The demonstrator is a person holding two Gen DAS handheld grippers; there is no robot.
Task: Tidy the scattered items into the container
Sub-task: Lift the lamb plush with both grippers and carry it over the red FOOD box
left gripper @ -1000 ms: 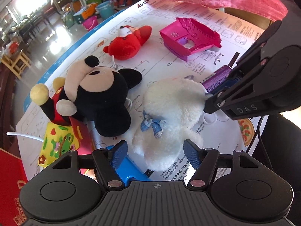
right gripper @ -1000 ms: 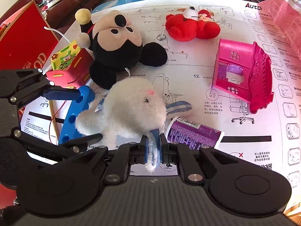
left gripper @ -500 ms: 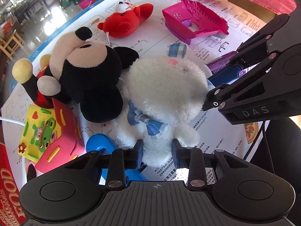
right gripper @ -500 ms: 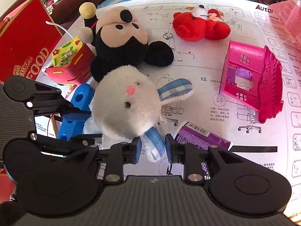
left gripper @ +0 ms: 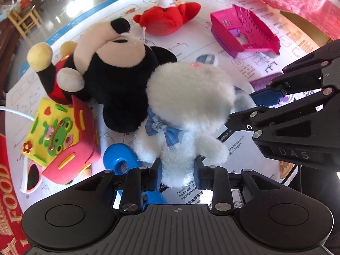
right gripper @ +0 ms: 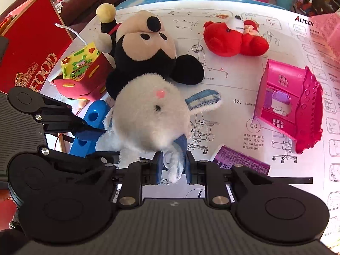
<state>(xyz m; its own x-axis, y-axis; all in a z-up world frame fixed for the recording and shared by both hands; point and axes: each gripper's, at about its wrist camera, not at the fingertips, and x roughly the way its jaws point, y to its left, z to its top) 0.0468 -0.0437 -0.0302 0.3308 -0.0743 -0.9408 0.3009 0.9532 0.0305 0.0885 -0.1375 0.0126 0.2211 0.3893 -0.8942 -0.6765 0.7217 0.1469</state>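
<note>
white plush rabbit (left gripper: 187, 97) hangs between both tools: left gripper (left gripper: 177, 175) pinches its leg, right gripper (right gripper: 172, 166) pinches an ear, sharing the floppy weight.

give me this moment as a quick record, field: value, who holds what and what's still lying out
held item: white bunny
left hand-held gripper: shut on the bunny's lower body
right hand-held gripper: shut on the bunny's plaid ear
bunny state: raised upright between both grippers
still on table: Mickey plush, red plush, pink toy house, foam box, blue toy, purple tube
beside table: red FOOD box
container: cannot tell which
</note>
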